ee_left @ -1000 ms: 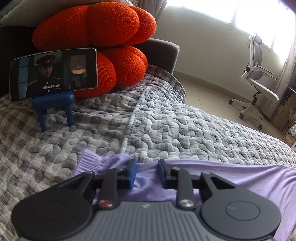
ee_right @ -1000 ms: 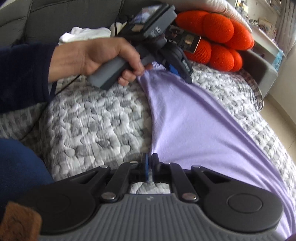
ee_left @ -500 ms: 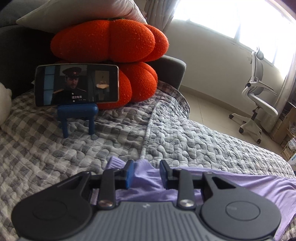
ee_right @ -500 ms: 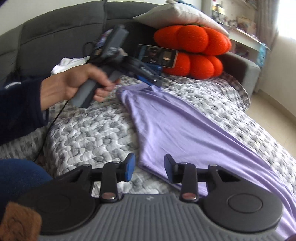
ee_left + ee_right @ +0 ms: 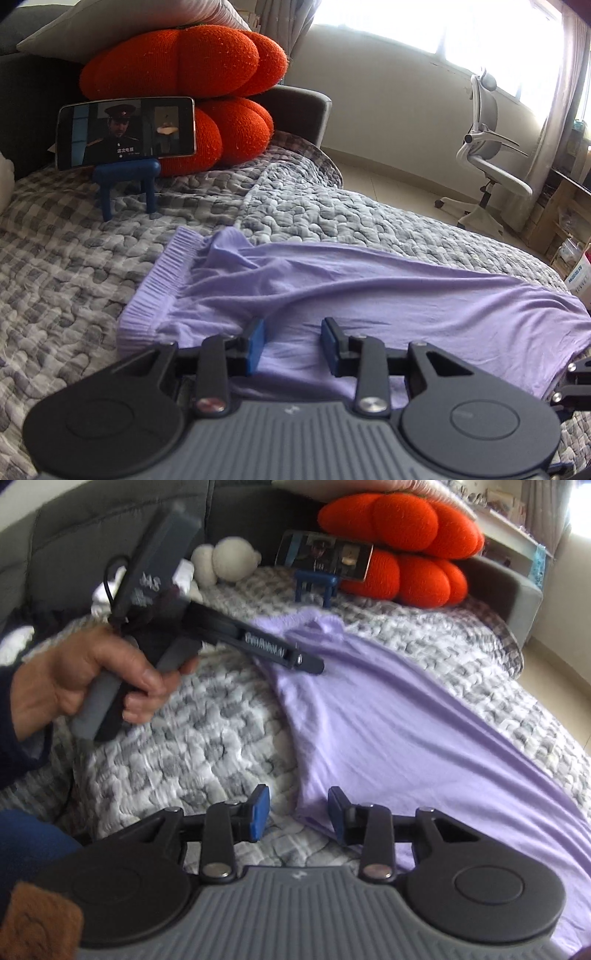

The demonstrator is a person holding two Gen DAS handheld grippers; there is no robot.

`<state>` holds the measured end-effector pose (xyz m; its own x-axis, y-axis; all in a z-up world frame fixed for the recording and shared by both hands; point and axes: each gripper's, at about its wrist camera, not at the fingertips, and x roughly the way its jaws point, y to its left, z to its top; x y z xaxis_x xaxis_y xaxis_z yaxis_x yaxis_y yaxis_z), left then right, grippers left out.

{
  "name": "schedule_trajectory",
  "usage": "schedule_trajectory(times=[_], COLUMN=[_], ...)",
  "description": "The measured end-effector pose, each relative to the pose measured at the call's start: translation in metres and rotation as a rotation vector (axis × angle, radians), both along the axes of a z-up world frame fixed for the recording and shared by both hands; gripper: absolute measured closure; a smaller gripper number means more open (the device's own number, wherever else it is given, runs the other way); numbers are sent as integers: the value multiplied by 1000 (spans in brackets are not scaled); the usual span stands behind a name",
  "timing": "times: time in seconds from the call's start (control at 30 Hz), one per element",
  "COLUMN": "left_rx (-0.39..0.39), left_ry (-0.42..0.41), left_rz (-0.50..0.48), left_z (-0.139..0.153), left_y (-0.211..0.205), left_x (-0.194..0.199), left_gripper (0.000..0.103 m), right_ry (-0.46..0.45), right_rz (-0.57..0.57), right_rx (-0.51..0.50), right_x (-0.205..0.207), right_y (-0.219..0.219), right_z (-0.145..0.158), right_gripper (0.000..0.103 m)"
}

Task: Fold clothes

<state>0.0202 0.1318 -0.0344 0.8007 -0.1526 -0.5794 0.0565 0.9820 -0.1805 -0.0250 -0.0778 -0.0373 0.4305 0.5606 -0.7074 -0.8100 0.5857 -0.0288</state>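
Left wrist: left gripper (image 5: pixel 291 341) parted, empty, above the garment (image 5: pixel 369 295) lying flat on the quilt (image 5: pixel 332 218).

Right wrist: right gripper (image 5: pixel 297 814) parted, empty, at the near hem. Laying-out looks finished; next, regrip an edge and fold.

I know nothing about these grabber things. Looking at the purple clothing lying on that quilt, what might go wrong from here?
1. Both the left gripper and the right gripper are open, gripping nothing; the purple garment lies wrinkled, so a fold now could come out uneven.
2. The bumpy quilt lies right under the thin cloth; a pinch might catch it too.
3. The phone stands on a small blue stand near the waistband; tugging the quilt might tip it.
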Motion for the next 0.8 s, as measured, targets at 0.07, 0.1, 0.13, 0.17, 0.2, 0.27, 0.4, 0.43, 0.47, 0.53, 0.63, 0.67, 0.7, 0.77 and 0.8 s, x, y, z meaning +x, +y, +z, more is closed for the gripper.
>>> schedule_trajectory(times=[0.07,0.1,0.13,0.17,0.2,0.27,0.4,0.43,0.47,0.53,0.63,0.67,0.7,0.77,0.8], left_rx=[-10,-10,-4,2,12,24,22,27,31,39,38,39,41,44,46], left_ry=[1,1,0,-1,-2,-3,-5,-7,-9,-14,-21,-21,-21,-22,-23], left_rz=[5,6,6,7,8,13,18,18,18,18,19,19,19,19,19], left_z=[-1,-1,-2,-3,-4,-4,-5,-6,-6,-7,-8,-8,-8,-8,-8], left_y=[2,2,1,-1,-3,-5,-5,-6,-6,-7,-7,-7,-7,-8,-8], left_x=[0,-1,-1,-1,-2,-2,-3,-3,-3,-4,-5,-5,-5,-5,-5], left_gripper=[68,68,68,68,68,68,68,68,68,68,68,68,68,68,68], right_ry=[-2,-2,2,4,2,1,13,17,19,16,13,20,26,42,53], right_rz=[-10,-15,-21,-25,-24,-18,-19,-23,-29,-54,-131,-154,-177,-220,-235], right_rx=[11,17,23,26,24,14,16,22,33,67,130,141,141,133,139], right_x=[-2,-3,-3,-4,-5,-7,-8,-9,-9,-7,1,5,9,17,20], right_y=[-2,-2,-3,-4,-3,-3,-5,-7,-8,-13,-23,-26,-28,-31,-34], right_z=[-1,-1,-2,-2,-2,-1,2,3,4,9,15,16,15,12,10], right_gripper=[63,63,63,62,62,62,62,62,63,64,63,63,63,63,63])
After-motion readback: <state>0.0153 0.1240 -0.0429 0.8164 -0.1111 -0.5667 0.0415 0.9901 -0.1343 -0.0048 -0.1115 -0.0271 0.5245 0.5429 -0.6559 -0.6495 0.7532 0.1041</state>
